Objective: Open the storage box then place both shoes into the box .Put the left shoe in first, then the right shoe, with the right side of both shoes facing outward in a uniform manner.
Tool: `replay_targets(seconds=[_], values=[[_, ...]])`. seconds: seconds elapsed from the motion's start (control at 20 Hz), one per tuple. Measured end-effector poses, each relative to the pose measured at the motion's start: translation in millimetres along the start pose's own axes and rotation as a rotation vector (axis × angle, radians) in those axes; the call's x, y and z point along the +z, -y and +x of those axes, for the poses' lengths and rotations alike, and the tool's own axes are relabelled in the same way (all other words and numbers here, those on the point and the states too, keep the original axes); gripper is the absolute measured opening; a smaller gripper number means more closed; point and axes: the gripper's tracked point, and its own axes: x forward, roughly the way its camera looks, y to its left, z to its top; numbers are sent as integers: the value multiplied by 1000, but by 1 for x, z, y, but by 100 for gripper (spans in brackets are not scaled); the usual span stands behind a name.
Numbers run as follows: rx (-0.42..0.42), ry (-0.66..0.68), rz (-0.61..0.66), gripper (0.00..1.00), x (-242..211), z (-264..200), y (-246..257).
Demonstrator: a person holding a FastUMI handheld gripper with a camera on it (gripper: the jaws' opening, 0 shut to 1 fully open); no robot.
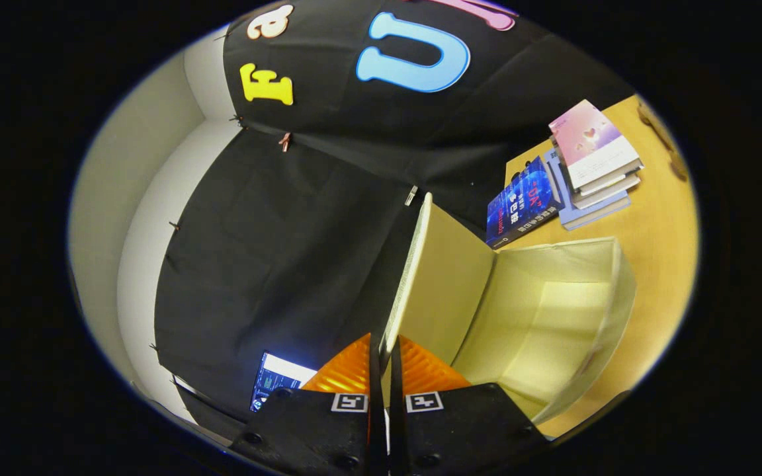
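Note:
My gripper [385,360] is shut on the lid [444,277] of the pale cream storage box [609,304]. Both orange fingers [348,370] press on the lid's edge, which runs up from between them. The lid stands swung up, nearly upright, hinged along the box's far side. The box lies just ahead and to the right of the fingers on the wooden table [659,218], and its inside shows bare cream walls and floor. The whole view is tilted, so the table slopes.
A stack of books [596,165] sits on the table beyond the box, with a dark blue book [523,201] beside it. A lit screen [275,380] glows low to the left of the fingers, in front of the black cloth wall.

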Motion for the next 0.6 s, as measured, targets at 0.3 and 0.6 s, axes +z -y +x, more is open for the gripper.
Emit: replay_targets(seconds=[0.3,0.6], values=[[9,-55,51,6,-10,74,-25],[10,-67,-12,30,-19,106,-28]])
